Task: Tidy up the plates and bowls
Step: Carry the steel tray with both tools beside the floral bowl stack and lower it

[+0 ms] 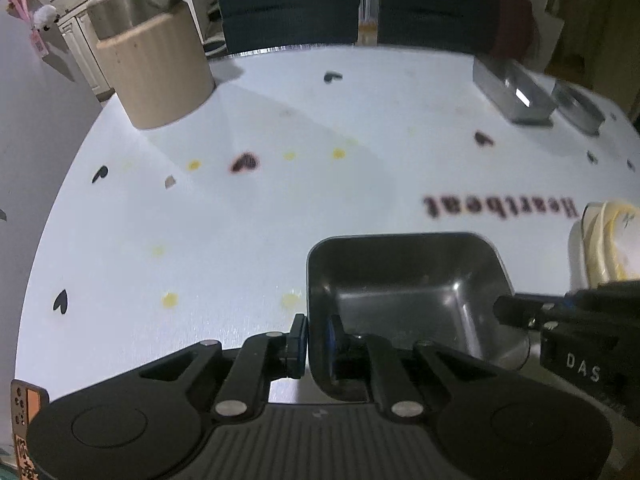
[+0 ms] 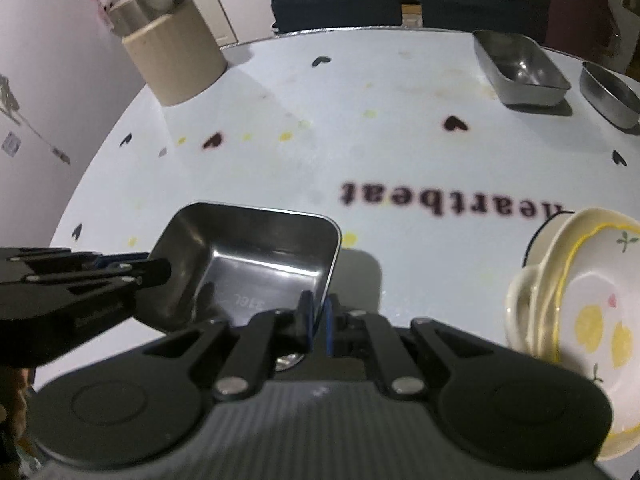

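Steel tray (image 2: 256,264) is hanging low over the worktop (image 1: 280,200), and I am pinching opposite walls with left gripper (image 1: 318,346) and right gripper (image 2: 318,316); I am keeping both level beside the ceramic bowls (image 2: 576,320).

beige canister (image 1: 160,76) far left | dark chairs (image 1: 288,12) behind | white tablecloth (image 1: 200,220)

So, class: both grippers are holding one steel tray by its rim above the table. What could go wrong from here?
1. The left gripper and right gripper each pinch only a thin rim of the steel tray; if the hands pull apart or twist, it could slip.
2. The tray hangs tilted, so a drop might land it on an edge.
3. The stacked ceramic dishes sit close to the right gripper; a swing could knock them.
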The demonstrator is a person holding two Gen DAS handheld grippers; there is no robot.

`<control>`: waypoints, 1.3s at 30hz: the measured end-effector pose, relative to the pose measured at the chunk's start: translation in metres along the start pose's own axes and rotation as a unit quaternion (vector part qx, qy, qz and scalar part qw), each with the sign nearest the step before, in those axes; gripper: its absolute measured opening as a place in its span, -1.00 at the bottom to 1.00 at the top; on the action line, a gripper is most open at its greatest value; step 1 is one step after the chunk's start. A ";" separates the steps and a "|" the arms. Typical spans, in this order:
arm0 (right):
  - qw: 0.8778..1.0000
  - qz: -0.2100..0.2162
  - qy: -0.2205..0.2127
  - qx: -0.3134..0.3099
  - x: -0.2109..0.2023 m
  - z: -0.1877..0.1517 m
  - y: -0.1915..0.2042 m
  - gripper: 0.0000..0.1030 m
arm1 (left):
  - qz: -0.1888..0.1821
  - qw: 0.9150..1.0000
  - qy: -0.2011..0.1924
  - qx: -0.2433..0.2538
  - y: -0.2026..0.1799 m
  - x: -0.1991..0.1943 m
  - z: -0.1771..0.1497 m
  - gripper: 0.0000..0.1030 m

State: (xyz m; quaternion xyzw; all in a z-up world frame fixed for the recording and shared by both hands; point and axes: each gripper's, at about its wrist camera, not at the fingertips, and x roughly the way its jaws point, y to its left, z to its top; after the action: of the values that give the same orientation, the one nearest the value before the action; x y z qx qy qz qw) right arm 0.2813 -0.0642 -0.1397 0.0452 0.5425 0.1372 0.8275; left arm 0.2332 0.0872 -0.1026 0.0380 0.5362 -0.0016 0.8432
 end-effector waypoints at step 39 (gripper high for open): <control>0.999 0.011 0.029 0.005 0.026 0.002 0.000 -0.81 | 0.001 1.000 0.021 0.015 -0.003 0.020 0.000 -0.53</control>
State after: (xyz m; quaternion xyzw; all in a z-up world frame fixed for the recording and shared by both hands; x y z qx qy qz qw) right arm 0.2925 -0.0566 -0.1615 0.0513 0.5668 0.1446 0.8095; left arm 0.2409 0.0850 -0.1207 0.0508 0.5537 -0.0078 0.8311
